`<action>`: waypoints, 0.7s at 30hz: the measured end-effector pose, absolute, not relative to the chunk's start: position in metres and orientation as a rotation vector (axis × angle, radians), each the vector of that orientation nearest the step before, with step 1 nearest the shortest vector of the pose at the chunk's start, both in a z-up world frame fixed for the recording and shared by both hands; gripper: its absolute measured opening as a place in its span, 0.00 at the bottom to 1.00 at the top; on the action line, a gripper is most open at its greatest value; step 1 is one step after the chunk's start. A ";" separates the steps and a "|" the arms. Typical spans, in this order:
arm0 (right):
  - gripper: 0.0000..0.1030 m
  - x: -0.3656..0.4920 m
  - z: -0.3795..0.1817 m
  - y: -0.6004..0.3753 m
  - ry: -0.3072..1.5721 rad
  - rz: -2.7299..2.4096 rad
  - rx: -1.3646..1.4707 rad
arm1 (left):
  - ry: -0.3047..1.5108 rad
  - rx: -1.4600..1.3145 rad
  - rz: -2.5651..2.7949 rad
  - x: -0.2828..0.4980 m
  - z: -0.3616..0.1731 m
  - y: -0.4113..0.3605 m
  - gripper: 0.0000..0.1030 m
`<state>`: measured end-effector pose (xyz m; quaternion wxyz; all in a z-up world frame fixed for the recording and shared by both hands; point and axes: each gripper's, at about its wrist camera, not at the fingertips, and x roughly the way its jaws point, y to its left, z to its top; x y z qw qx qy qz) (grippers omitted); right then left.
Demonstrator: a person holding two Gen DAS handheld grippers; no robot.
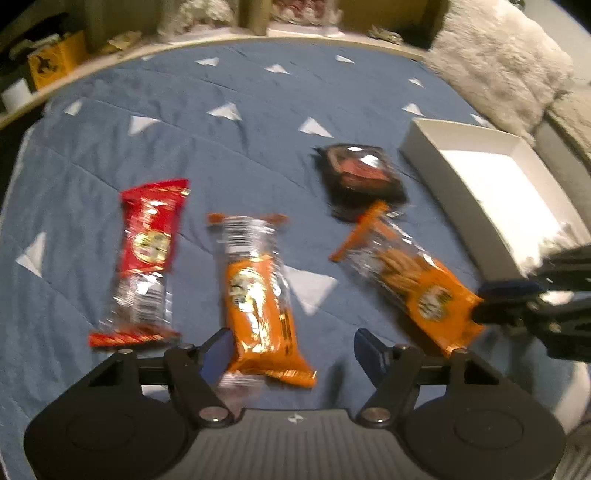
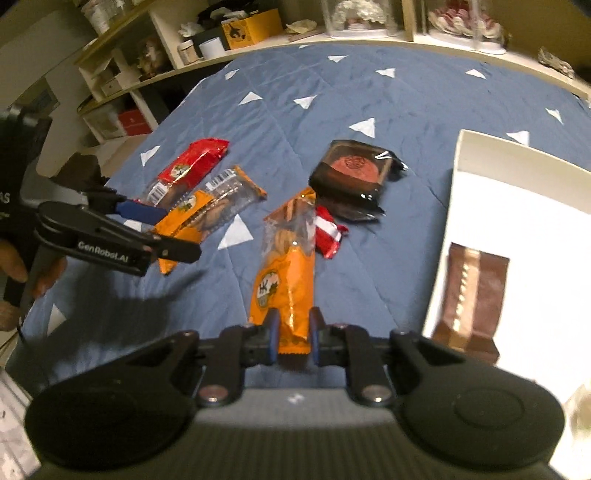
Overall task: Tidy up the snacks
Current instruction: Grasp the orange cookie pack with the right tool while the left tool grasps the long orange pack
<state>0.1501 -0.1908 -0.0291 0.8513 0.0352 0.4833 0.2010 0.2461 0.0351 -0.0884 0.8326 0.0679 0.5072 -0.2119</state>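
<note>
My right gripper (image 2: 292, 334) is shut on the near end of an orange snack pack (image 2: 286, 269), also seen in the left wrist view (image 1: 410, 273). My left gripper (image 1: 291, 350) is open around the near end of a second orange snack pack (image 1: 258, 295), which also shows in the right wrist view (image 2: 207, 212). A red snack pack (image 1: 147, 254) lies left of it. A dark wrapped cake (image 2: 351, 173) lies farther back. A small red-and-white packet (image 2: 330, 232) lies beside it. A white box (image 2: 517, 229) at the right holds a brown packet (image 2: 471, 295).
Everything lies on a blue quilt with white triangles (image 1: 258, 129). A fluffy white blanket (image 1: 498, 62) lies behind the box. Shelves with jars and a yellow box (image 2: 251, 27) run along the far edge.
</note>
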 end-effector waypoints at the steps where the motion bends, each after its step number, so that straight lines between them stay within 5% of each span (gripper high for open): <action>1: 0.21 0.148 -0.028 -0.191 1.007 0.420 0.075 | 1.083 0.144 -0.450 0.245 -0.088 0.034 0.69; 6: 0.54 0.146 -0.024 -0.183 0.949 0.395 0.042 | 1.054 0.175 -0.401 0.243 -0.084 0.027 0.68; 11: 0.66 0.154 -0.029 -0.165 0.938 0.376 -0.011 | 1.035 0.121 -0.284 0.256 -0.088 0.027 0.60; 21: 0.67 0.165 -0.054 -0.131 0.943 0.355 -0.142 | 1.067 0.083 -0.174 0.276 -0.108 0.028 0.56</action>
